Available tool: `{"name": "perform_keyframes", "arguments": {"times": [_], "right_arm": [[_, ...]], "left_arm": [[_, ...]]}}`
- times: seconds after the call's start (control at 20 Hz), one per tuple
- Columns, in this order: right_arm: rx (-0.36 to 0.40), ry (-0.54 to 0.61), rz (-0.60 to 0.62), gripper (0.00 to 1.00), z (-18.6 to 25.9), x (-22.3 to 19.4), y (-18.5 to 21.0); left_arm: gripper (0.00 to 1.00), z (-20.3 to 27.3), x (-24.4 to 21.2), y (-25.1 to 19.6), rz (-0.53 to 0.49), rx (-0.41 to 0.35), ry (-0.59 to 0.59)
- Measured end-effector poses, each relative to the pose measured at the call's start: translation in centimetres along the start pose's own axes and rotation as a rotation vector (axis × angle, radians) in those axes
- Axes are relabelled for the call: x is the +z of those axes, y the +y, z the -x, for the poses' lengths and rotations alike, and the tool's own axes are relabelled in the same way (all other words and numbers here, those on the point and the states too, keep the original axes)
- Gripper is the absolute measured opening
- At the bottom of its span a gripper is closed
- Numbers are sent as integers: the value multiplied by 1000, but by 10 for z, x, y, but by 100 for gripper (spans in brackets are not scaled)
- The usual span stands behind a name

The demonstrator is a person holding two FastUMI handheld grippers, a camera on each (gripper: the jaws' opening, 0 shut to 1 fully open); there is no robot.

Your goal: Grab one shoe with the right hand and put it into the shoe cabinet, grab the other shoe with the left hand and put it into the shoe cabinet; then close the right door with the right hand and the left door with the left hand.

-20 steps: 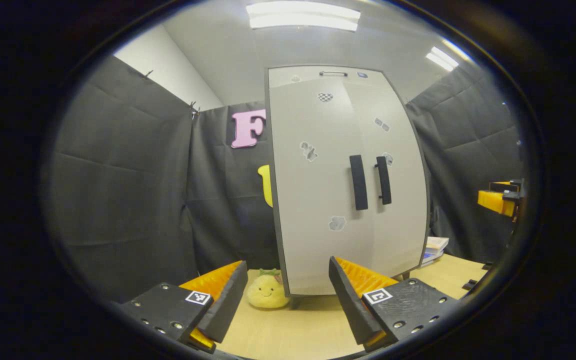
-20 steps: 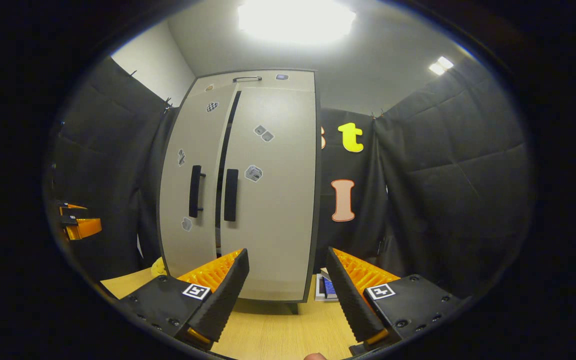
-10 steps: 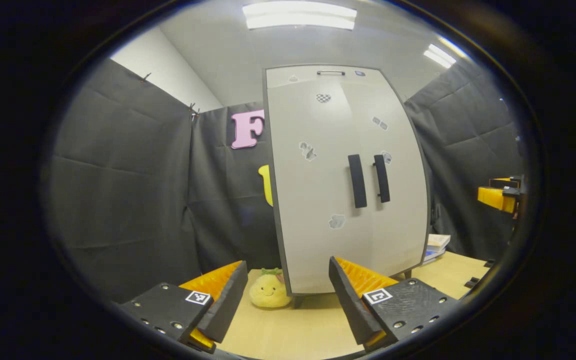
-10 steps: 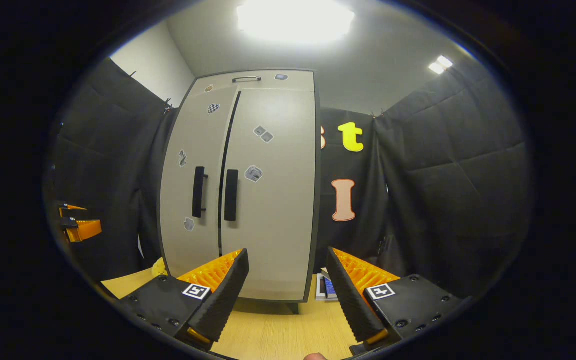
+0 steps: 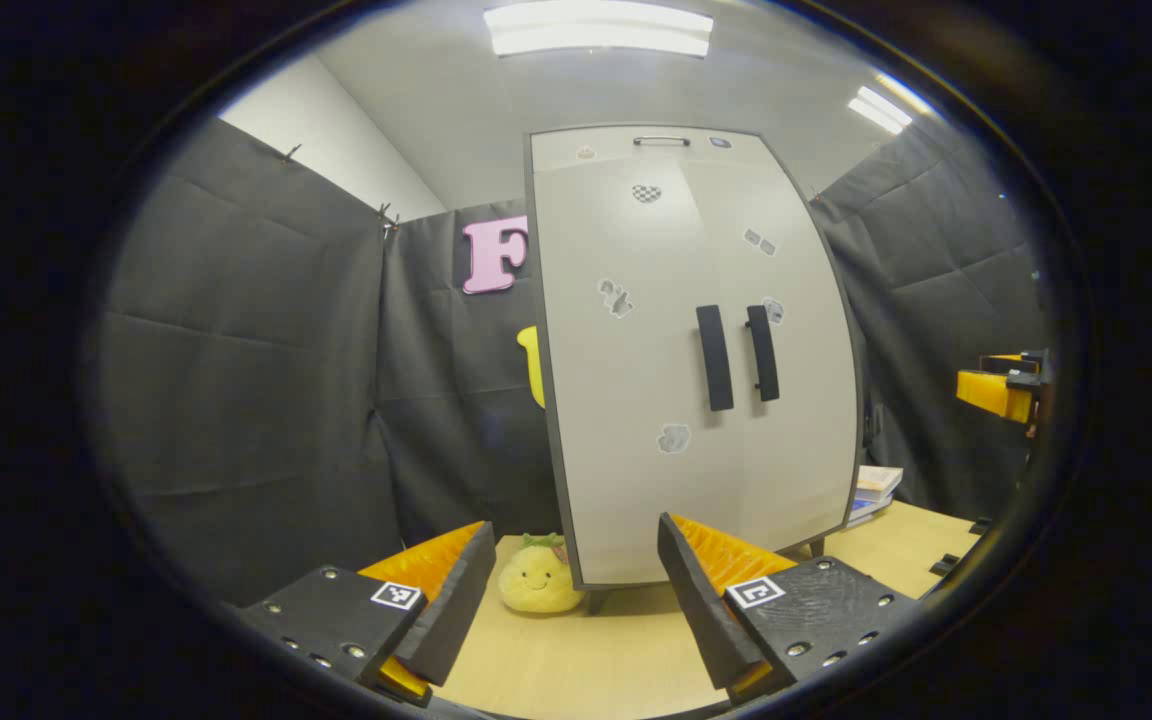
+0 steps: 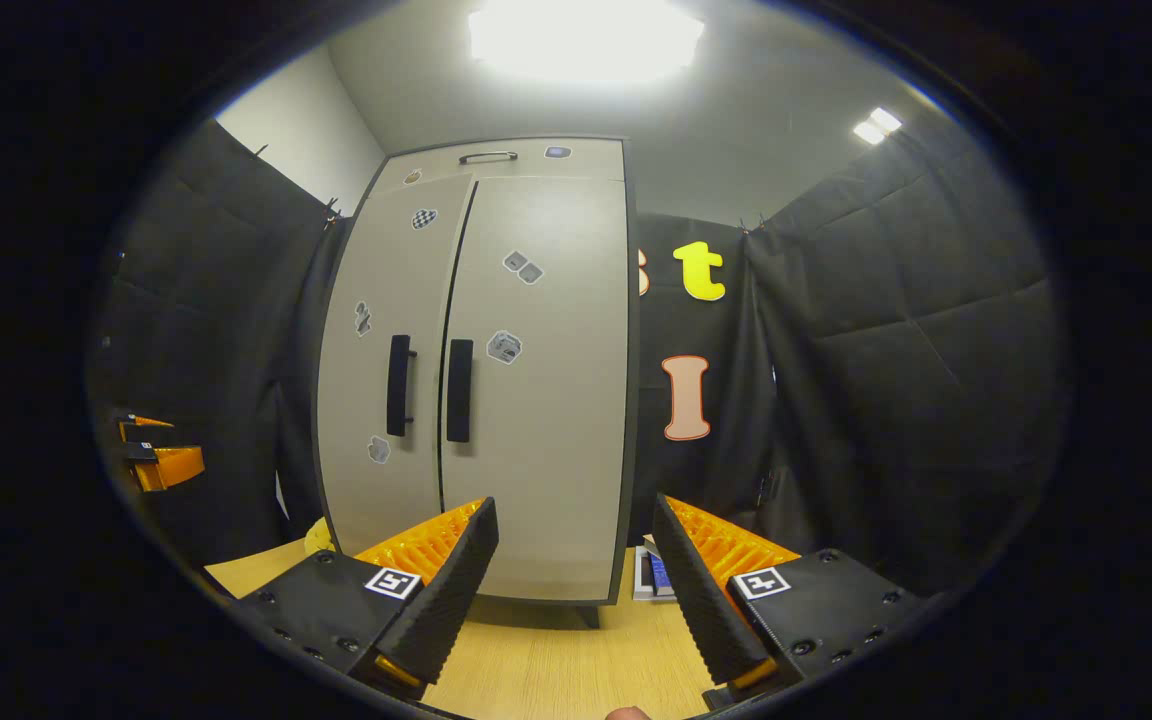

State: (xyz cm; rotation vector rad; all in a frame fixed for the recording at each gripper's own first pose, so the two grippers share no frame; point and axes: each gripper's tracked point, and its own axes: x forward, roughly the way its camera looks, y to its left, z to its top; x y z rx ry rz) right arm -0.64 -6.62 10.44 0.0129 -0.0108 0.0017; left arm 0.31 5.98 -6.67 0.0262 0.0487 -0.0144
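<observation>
A tall grey shoe cabinet (image 5: 696, 350) (image 6: 481, 370) stands on the wooden table, both doors closed, with two black vertical handles (image 5: 714, 357) (image 6: 459, 389) side by side at the middle. My left gripper (image 5: 576, 600) is open with nothing between its fingers, held back from the cabinet's left door. My right gripper (image 6: 576, 600) is open and empty too, in front of the right door. The right gripper (image 5: 1001, 385) appears at the right edge of the left gripper view, and the left gripper (image 6: 161, 455) at the left edge of the right gripper view. No shoe can be seen.
A yellow plush toy (image 5: 539, 580) sits on the table (image 5: 616, 650) by the cabinet's left corner. Stacked books (image 5: 874, 488) (image 6: 651, 575) lie at its right side. Black cloth walls close in on both sides and behind.
The narrow gap between the two doors in the right gripper view has closed. Both grippers have drifted slightly back from the cabinet and stay open.
</observation>
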Motion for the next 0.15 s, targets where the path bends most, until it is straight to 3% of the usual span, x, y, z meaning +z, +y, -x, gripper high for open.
{"name": "perform_keyframes", "arguments": {"times": [0.15], "right_arm": [[-1,-2,3,98,-2,3,2]], "left_arm": [[93,2,2,3,-3,4,-5]]}}
